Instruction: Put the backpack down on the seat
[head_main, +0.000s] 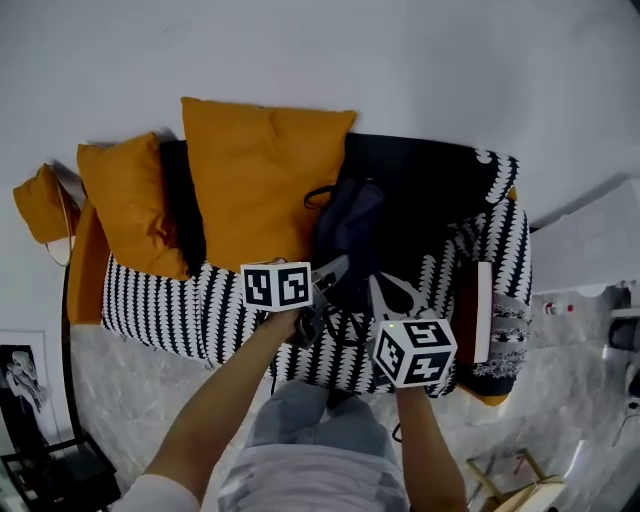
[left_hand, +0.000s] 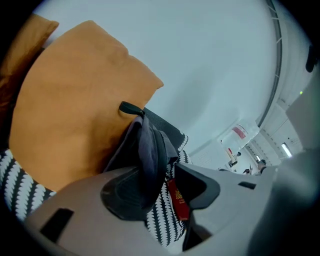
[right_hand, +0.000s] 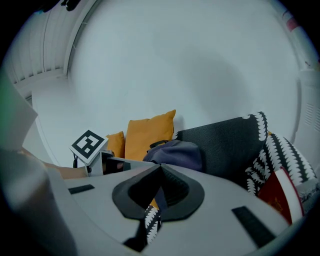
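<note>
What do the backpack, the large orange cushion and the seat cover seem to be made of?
The backpack looks like soft dark matte fabric: it slumps and folds. The orange cushion seems matte woven cloth, plump. The seat cover is probably printed textile, draping.

Matt dark cloth backpack (head_main: 350, 235), soft-woven orange cushion (head_main: 255, 185) and black-and-white printed fabric sofa cover (head_main: 180, 305); my jaws are smooth grey plastic with ribbed matt black pads (left_hand: 120, 196); the floor (head_main: 130, 400) looks like polished marble.
</note>
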